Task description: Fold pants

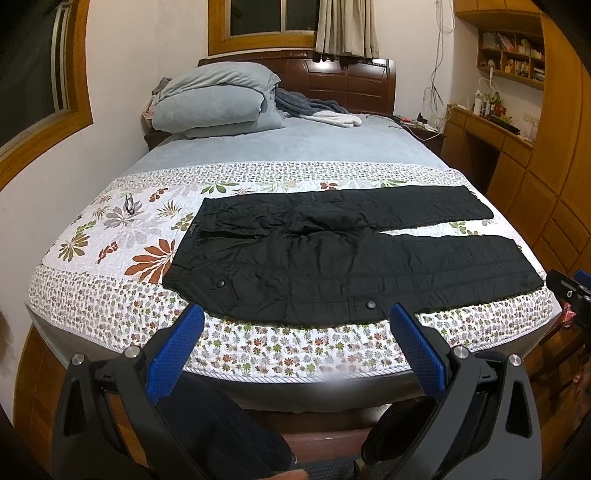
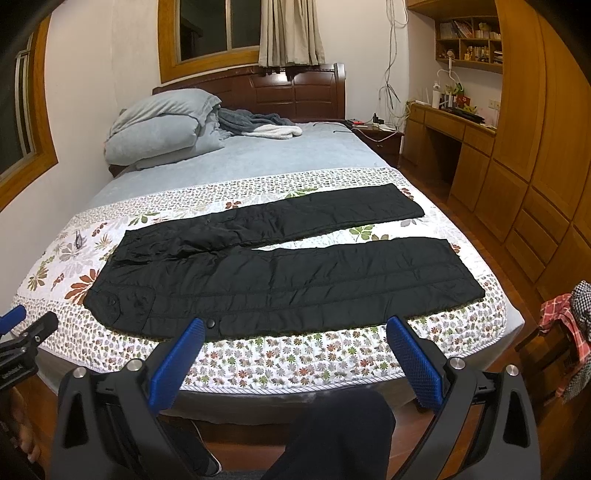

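Black quilted pants (image 1: 332, 258) lie flat, unfolded on the floral-quilted bed (image 1: 258, 354); both the left tool (image 1: 295, 325) and the right tool (image 2: 295, 336) hover spread apart and empty, so the first grasp looks next.

No words, numbers or signs can be read anywhere. Some small white letters are printed on the black clamp (image 2: 16, 365) at the left edge of the right wrist view, but they are too small and blurred to be made out. The backs of the books (image 2: 458, 29) on the far shelf are too tiny to be read.
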Tool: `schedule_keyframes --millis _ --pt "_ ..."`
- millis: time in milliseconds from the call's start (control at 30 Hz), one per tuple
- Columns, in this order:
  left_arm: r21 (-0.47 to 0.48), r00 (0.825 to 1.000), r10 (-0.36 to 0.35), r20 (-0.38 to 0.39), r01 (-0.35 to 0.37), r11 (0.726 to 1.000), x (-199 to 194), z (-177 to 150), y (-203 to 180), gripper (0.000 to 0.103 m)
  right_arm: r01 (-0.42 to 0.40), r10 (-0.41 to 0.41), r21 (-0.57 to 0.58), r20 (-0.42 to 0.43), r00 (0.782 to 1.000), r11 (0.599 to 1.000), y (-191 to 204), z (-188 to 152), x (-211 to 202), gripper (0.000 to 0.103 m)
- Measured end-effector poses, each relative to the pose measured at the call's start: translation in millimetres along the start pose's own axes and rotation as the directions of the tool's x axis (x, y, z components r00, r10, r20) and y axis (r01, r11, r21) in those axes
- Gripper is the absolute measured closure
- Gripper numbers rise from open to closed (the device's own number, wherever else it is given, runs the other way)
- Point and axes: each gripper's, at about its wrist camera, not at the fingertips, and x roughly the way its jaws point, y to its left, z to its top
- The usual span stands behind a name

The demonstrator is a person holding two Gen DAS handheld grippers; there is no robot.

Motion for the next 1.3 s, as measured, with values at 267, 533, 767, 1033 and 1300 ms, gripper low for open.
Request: schedule_keyframes --millis 267,533,767,1033,1300 --pt "-0.018 1.0 -0.002 -0.025 0.002 1.0 15.9 4.1 11.3 0.003 0.0 0.0 0.005 -0.016 1.0 1.0 -5.8 -1.7 11.8 0.003" --pt "-0.304 0.94 -0.324 -0.107 0.279 0.911 95.8 12.7 119.8 0.003 -0.319 0.352 0.233 -0.114 0.929 0.919 -59.3 -7.4 85.7 0.003" --pt "-0.562 0.877 -0.429 -0.214 0.249 0.789 214.7 3.4 230.2 0.003 -0.367 0.561 0.607 -0.16 0.812 0.705 -157.3 -42.9 196.0 0.003" --pt "-0.721 0.832 -0.496 -0.248 0.184 0.669 306.8 -13.1 271.4 0.003 -0.338 0.586 0.772 -0.056 0.808 0.539 -228.2 -79.5 241.3 0.003" --pt "-0.729 0.839 -0.49 -0.236 0.18 0.66 329.4 -2.9 264.1 0.003 -0.381 0.581 0.842 0.101 0.807 0.383 -283.6 -93.2 267.6 0.003"
